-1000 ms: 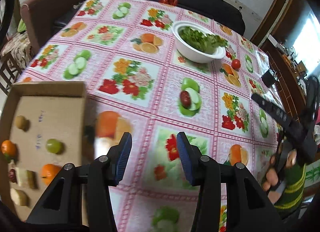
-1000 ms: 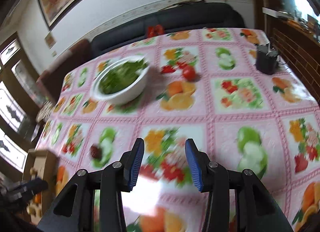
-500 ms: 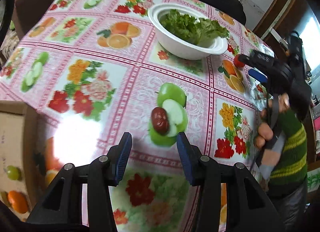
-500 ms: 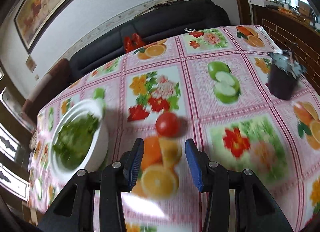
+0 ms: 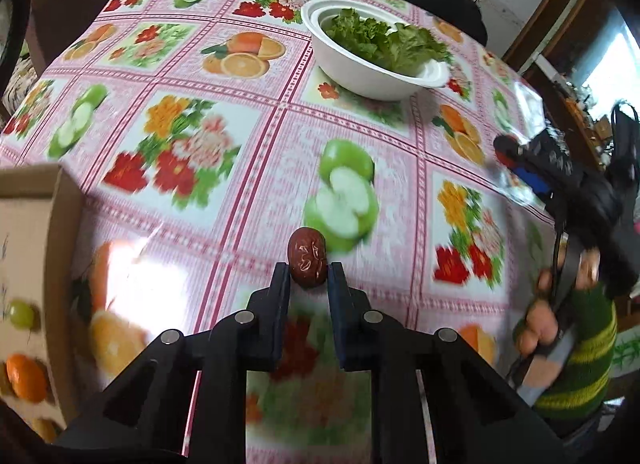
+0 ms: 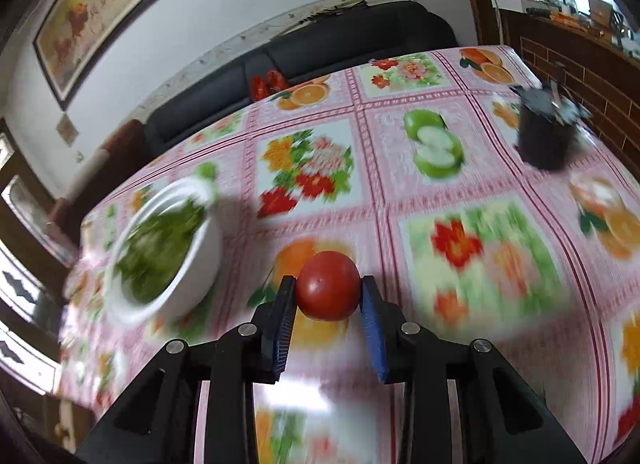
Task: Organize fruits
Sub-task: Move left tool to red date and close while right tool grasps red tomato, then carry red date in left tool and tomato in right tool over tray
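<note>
Two fruits, one in each of my grippers. In the left wrist view, my left gripper [image 5: 307, 282] is clamped tight on the red date [image 5: 307, 262], just above the tablecloth [image 5: 248, 168], the cardboard box [image 5: 60, 232] to the left. The date looks light, wrinkled and firm; pinching across its short width suits it. In the right wrist view, my right gripper [image 6: 329, 296] is closing, both pads against the tomato [image 6: 328, 285] at its widest part, beside the salad bowl [image 6: 200, 260]. Smooth, round and likely soft-skinned, it could slip or bruise, so gentle pressure seems wise.
</note>
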